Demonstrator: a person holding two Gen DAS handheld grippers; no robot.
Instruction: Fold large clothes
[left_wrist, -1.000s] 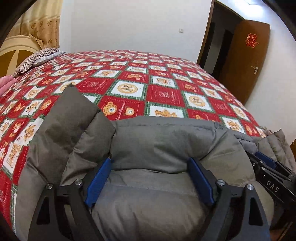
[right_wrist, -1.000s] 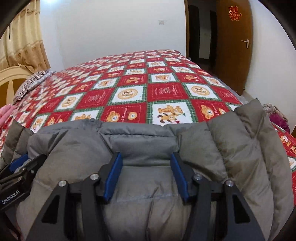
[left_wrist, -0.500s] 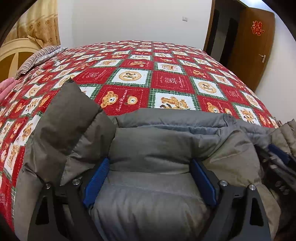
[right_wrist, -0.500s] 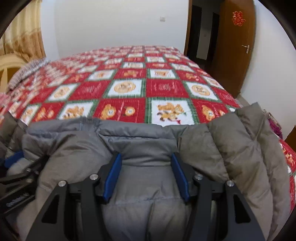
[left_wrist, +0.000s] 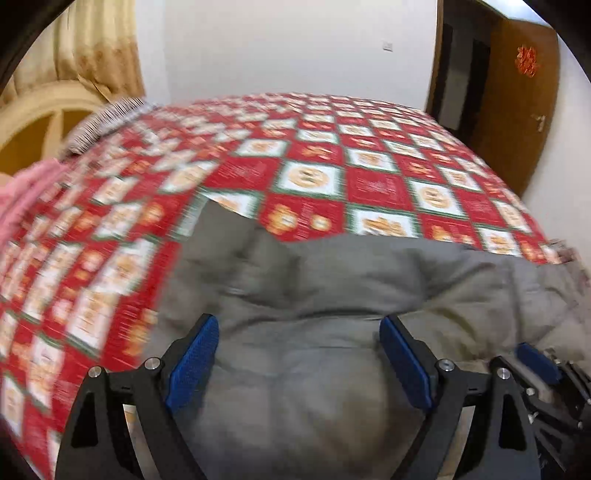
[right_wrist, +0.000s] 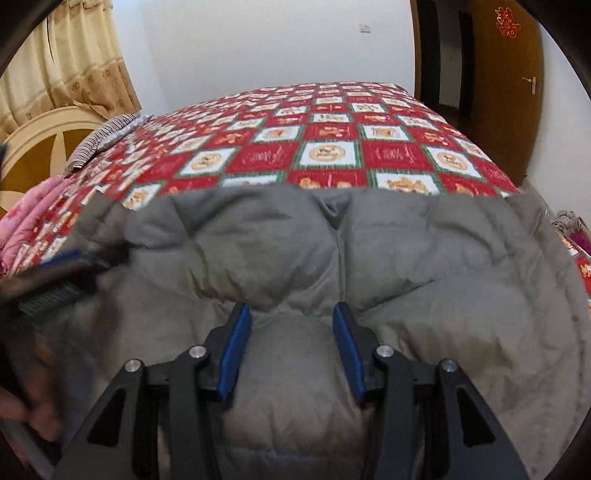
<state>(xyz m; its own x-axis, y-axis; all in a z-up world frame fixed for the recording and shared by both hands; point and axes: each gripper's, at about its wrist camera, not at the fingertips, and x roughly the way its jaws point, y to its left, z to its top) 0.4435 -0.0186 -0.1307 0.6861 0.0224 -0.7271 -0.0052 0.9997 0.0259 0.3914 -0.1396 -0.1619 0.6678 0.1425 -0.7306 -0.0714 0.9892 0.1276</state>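
Note:
A puffy grey jacket (left_wrist: 332, 280) lies bunched at the near edge of the bed, on the red patchwork quilt (left_wrist: 369, 184). My left gripper (left_wrist: 299, 358) stands wide, its blue pads pressed on a thick roll of the jacket. In the right wrist view the jacket (right_wrist: 424, 258) fills the lower half. My right gripper (right_wrist: 291, 350) has its jaws closing on a pinched fold of the jacket, and the fabric puckers between the pads. Each gripper shows at the edge of the other's view: the right gripper (left_wrist: 546, 369) and the left gripper (right_wrist: 55, 280), blurred.
The quilt (right_wrist: 332, 129) stretches far beyond the jacket. A cream headboard (left_wrist: 48, 118), a striped pillow (left_wrist: 103, 122) and pink cloth (left_wrist: 26, 192) sit at the left. A brown door (left_wrist: 517, 110) stands at the right. More clothes (right_wrist: 569, 225) lie at the bed's right edge.
The right jaws have narrowed on the jacket fold. Both views have swung and lifted, and the jacket has come along, now bunched higher in front of the right gripper. The left view is blurred by motion.

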